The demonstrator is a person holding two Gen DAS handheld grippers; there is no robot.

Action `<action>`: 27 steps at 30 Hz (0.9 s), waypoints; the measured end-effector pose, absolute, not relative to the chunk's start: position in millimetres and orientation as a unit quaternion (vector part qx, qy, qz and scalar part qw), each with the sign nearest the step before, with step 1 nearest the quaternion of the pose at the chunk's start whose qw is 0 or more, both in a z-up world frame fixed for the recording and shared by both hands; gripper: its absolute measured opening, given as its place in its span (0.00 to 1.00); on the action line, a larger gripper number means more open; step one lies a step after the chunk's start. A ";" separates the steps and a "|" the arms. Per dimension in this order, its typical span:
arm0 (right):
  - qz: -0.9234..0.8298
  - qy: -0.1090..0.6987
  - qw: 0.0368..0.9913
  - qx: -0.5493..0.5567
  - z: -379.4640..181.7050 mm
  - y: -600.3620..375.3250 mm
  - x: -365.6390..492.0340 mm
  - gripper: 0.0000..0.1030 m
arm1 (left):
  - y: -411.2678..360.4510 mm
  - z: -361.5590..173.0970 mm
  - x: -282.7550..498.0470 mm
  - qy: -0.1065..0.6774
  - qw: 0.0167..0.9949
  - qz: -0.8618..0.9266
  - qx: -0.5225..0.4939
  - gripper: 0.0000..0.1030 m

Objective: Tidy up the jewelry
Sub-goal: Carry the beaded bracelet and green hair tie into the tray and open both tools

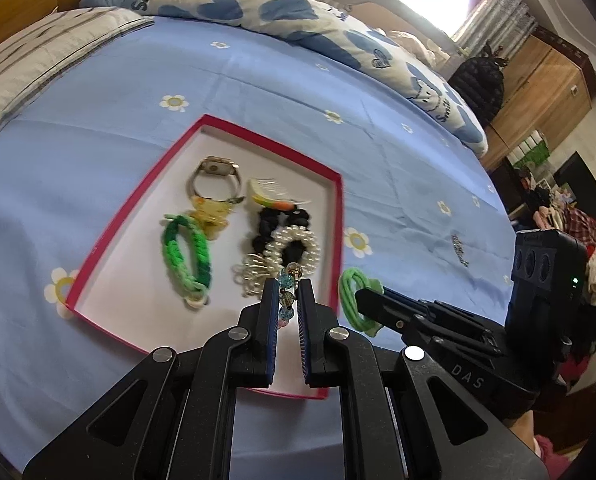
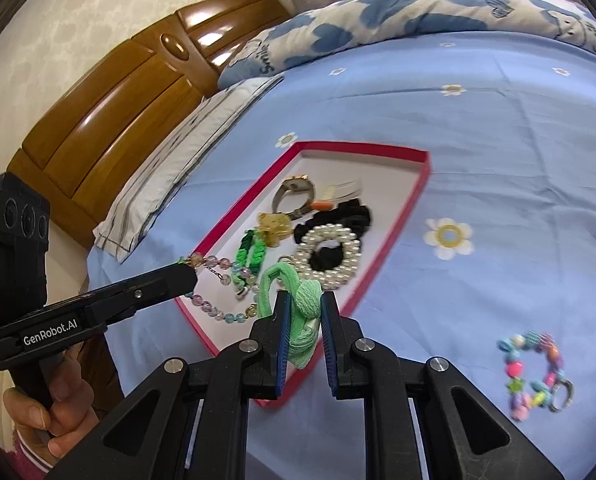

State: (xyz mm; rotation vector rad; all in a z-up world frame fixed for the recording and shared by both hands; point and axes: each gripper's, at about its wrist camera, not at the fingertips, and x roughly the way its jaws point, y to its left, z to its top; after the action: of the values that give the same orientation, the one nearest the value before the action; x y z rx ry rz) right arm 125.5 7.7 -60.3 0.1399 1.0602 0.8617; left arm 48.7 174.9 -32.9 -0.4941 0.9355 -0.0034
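Observation:
A red-rimmed white tray (image 1: pixel 338 216) (image 2: pixel 422 184) lies on the blue bedsheet. It holds a watch (image 1: pixel 213 178), a green braided bracelet (image 1: pixel 185 252), a pearl scrunchie (image 1: pixel 298 246) (image 2: pixel 330 252) and other pieces. My left gripper (image 1: pixel 287 292) (image 2: pixel 189 274) is shut on a pastel glass-bead bracelet (image 1: pixel 286 280) (image 2: pixel 217 312), which hangs over the tray's near end. My right gripper (image 2: pixel 302 300) (image 1: pixel 364 294) is shut on a light green hair tie (image 2: pixel 304 308) (image 1: pixel 356 300), just beside the tray's near right edge.
A colourful bead bracelet (image 2: pixel 536 372) lies on the sheet to the right of the tray. A folded quilt (image 1: pixel 257 4), a striped pillow (image 2: pixel 185 160) and a wooden headboard (image 2: pixel 117 100) border the bed. A hand (image 2: pixel 45 408) grips the left tool.

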 end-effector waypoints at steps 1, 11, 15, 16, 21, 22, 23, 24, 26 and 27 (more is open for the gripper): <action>0.399 0.491 0.772 0.062 -61.9 12.6 126.8 0.14 | 178.5 -34.9 49.2 0.447 0.862 0.001 -0.238 0.07; 0.400 0.516 0.757 0.040 -85.7 46.0 138.1 0.14 | 217.5 -64.6 56.0 0.459 0.847 0.037 -0.266 0.08; 0.396 0.528 0.751 0.028 -98.6 54.8 138.6 0.14 | 228.1 -76.2 57.5 0.465 0.841 0.054 -0.272 0.08; 0.394 0.530 0.750 0.024 -101.1 56.4 138.8 0.15 | 230.3 -79.3 57.6 0.467 0.840 0.058 -0.271 0.08; 0.388 0.537 0.749 0.007 -109.2 64.1 140.4 0.16 | 237.1 -89.5 58.1 0.475 0.835 0.072 -0.270 0.08; 0.388 0.538 0.749 0.005 -109.9 65.4 140.7 0.17 | 237.8 -91.1 58.1 0.476 0.834 0.074 -0.270 0.08; 0.389 0.537 0.749 0.001 -109.8 67.1 140.7 0.18 | 238.3 -92.8 58.0 0.478 0.832 0.076 -0.269 0.08; 0.389 0.536 0.749 -0.002 -109.7 68.3 140.9 0.18 | 238.1 -94.1 57.7 0.480 0.832 0.079 -0.268 0.08; 0.388 0.536 0.749 -0.006 -110.1 70.3 141.0 0.18 | 237.8 -96.5 57.5 0.484 0.831 0.083 -0.263 0.08; 0.388 0.536 0.749 -0.008 -110.1 70.8 140.9 0.18 | 237.6 -97.4 57.9 0.486 0.830 0.084 -0.261 0.08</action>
State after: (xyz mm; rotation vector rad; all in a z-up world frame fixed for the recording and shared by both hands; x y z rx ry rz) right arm 140.9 70.8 -110.1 -0.0166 1.1726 0.8492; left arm 57.9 237.6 -97.4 -0.5529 1.0306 0.1790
